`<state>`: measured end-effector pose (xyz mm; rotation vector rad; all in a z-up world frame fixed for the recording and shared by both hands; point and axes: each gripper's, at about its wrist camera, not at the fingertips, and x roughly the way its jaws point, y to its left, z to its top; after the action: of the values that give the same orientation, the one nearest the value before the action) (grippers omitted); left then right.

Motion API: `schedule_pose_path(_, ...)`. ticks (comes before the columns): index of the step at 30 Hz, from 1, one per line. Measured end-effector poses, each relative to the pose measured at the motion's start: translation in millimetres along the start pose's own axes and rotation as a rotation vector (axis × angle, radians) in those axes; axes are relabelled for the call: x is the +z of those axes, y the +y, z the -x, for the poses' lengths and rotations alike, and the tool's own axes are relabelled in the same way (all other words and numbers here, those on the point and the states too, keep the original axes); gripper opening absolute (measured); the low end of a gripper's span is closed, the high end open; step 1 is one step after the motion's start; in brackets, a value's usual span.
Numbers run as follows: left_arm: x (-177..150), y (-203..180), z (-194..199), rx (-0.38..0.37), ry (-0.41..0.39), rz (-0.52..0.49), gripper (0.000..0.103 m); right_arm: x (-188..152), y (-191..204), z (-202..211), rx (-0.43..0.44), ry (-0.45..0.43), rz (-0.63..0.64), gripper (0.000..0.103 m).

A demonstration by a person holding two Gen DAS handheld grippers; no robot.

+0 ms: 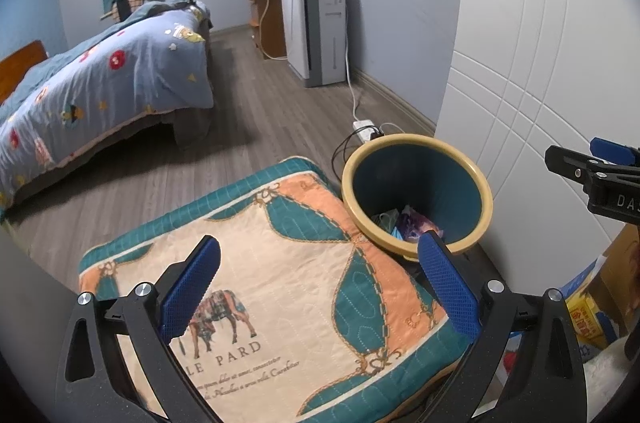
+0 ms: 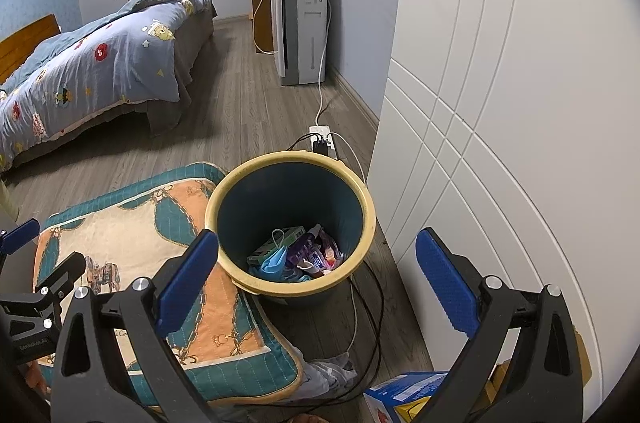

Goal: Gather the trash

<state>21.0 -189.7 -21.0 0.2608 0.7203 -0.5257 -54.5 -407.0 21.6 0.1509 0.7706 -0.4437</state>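
Our right gripper (image 2: 316,281) has its jaws spread wide and empty, and between and just beyond them we see the trash bin (image 2: 224,199) holding the trash (image 2: 298,255). Our left gripper (image 1: 320,285) is equally wide and empty above the quilted cushion (image 1: 280,263), the bin touching the cushion's right edge, beside the white wardrobe (image 2: 500,103).

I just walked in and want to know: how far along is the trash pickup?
Done: a blue mask and wrappers lie in the bin. In hand: nothing; the left gripper and right gripper are open. Left: no loose trash shows on the cushion.
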Motion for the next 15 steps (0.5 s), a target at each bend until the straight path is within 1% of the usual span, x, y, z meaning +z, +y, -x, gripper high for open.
schedule_pose_path(11, 0.0, -0.3, -0.1, 0.002, -0.001, 0.001, 0.098, 0.3, -0.4, -0.5, 0.003, 0.000, 0.000, 0.097)
schedule_pose_path(15, 1.7, 0.2, 0.7, 0.006, -0.013, 0.006, 0.098, 0.5, -0.9, -0.4, 0.004, 0.001, -0.002, 0.097)
